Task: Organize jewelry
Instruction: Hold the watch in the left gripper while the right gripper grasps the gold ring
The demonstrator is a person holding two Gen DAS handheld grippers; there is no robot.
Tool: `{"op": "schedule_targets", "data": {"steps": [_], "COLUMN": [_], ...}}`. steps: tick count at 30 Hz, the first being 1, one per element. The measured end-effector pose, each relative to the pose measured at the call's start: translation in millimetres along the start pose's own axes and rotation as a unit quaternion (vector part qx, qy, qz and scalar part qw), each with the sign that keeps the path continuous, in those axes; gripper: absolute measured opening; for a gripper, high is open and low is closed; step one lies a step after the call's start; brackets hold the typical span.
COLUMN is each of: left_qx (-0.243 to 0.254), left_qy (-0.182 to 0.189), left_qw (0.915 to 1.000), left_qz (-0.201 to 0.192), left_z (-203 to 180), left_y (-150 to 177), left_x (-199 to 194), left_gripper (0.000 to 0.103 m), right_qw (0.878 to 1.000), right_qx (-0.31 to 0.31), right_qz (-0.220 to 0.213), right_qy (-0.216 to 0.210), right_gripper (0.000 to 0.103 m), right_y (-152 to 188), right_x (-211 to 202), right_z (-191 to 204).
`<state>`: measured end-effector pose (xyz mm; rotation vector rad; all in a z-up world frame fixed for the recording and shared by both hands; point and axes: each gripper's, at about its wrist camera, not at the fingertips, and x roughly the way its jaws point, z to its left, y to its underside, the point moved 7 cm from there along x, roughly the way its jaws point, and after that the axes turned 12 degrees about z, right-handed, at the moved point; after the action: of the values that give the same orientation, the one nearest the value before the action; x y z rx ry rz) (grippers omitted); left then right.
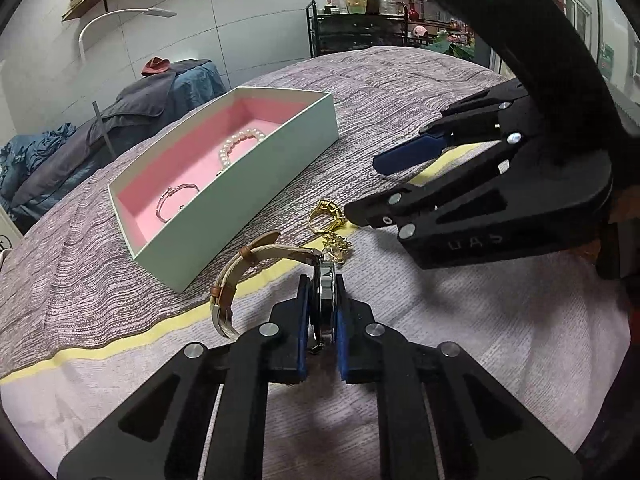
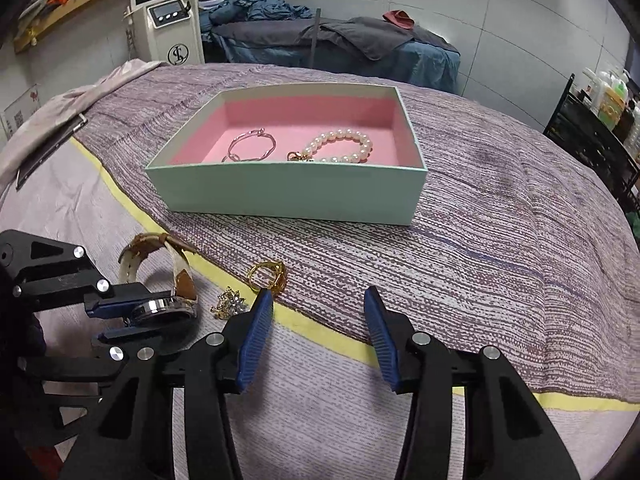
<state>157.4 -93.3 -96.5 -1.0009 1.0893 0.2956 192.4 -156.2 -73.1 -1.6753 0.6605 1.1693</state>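
My left gripper (image 1: 323,300) is shut on the steel case of a wristwatch (image 1: 264,254) with a cream strap and tan loops; the strap rests on the cloth. The same grip shows at the left of the right wrist view, left gripper (image 2: 168,314) on the watch (image 2: 176,270). A gold ring (image 2: 268,276) and a small gold brooch (image 2: 230,302) lie just past the watch. My right gripper (image 2: 317,300) is open and empty, its left pad (image 2: 256,336) beside the ring and brooch. The mint box (image 2: 288,196) with pink lining holds a pearl bracelet (image 2: 340,146) and a silver bracelet (image 2: 250,146).
The jewelry lies on a bed with a purple striped cover (image 2: 480,248), a yellow stripe (image 2: 320,330) and a pale cloth near me. A black clipboard (image 2: 52,148) lies at the left. A white machine (image 2: 166,20), a blue-covered bed (image 2: 360,40) and a bottle rack (image 1: 356,12) stand behind.
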Motion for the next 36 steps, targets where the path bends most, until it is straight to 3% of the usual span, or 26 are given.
{"op": "schedule_targets", "data": {"steps": [7, 16, 25, 26, 27, 28, 36], "left_qx": [-0.044, -0.080, -0.114, -0.116, -0.116, -0.115, -0.114], "left_qy": [0.021, 0.018, 0.017, 0.017, 0.016, 0.015, 0.012], "left_qw": [0.9987, 0.9961, 0.9922, 0.9919, 0.9917, 0.9918, 0.9914], "left_qz": [-0.014, -0.034, -0.047, -0.049, -0.052, -0.053, -0.064], "left_z": [17.4, 37.4, 56.7, 58.0, 59.3, 59.6, 62.0], "left_y": [0.9, 2.0, 8.6, 8.4, 8.7, 7.7, 0.2], "left_x": [-9.3, -25.8, -37.4, -38.9, -41.1, -42.6, -48.4], "left_gripper": [0.011, 0.011, 0.011, 0.011, 0.011, 0.011, 0.011], "right_qw": [0.999, 0.997, 0.998, 0.998, 0.998, 0.997, 0.998], "right_qx": [-0.045, -0.075, -0.051, -0.046, -0.042, -0.037, -0.025], "right_qz": [0.007, 0.007, -0.007, -0.012, -0.016, -0.021, -0.018], "right_qy": [-0.001, -0.014, -0.038, -0.045, -0.051, -0.058, -0.059], "right_gripper": [0.039, 0.022, 0.020, 0.018, 0.005, 0.000, 0.001], "right_y": [-4.3, -14.9, -13.4, -13.7, -13.8, -14.0, -15.2], "right_x": [6.7, 12.5, 2.2, -1.7, -5.5, -10.0, -5.0], "right_z": [15.2, 28.1, 23.8, 23.4, 23.4, 23.1, 17.4]}}
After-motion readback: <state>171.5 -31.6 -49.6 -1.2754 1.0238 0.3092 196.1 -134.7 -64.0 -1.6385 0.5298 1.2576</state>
